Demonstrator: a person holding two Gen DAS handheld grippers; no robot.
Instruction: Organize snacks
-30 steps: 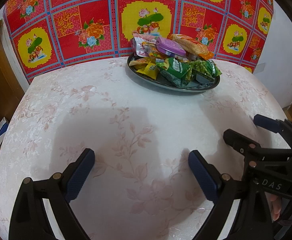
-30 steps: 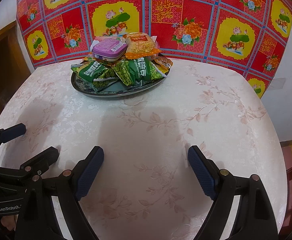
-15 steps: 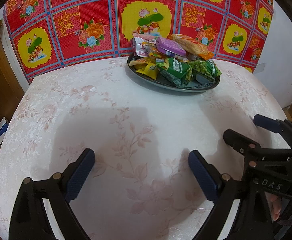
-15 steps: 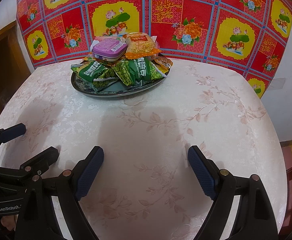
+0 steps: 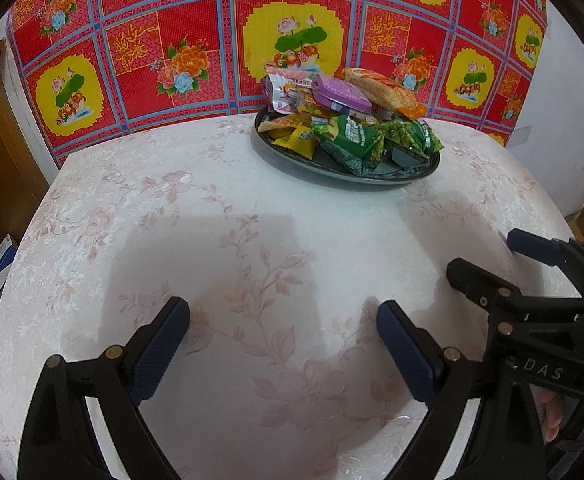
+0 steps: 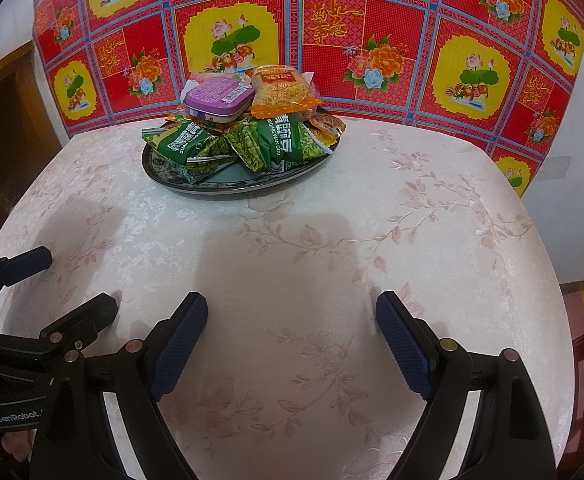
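Nothing is shifting since a second ago: both the left gripper point(image 5: 282, 344) and right gripper point(image 6: 292, 340) are hovering spread and empty, while snacks point(image 6: 236, 136) are sitting heaped on the tray point(image 6: 228, 188), well apart.

Left gripper point(image 5: 283, 330) at 6 o'clock, jaws spread wide, nothing between the blue pads, low over the bench point(image 5: 220, 216) with its pale floral cloth. Right gripper point(image 5: 500, 264) at 4 o'clock, also spread apart; a fingertip shows behind its frame. Dark oval tray point(image 5: 332, 168) at 12 to 1 o'clock, heaped with snacks: green packets point(image 5: 352, 140) in front, yellow packet point(image 5: 298, 140), purple tin point(image 5: 342, 92) on top, possibly tilted.
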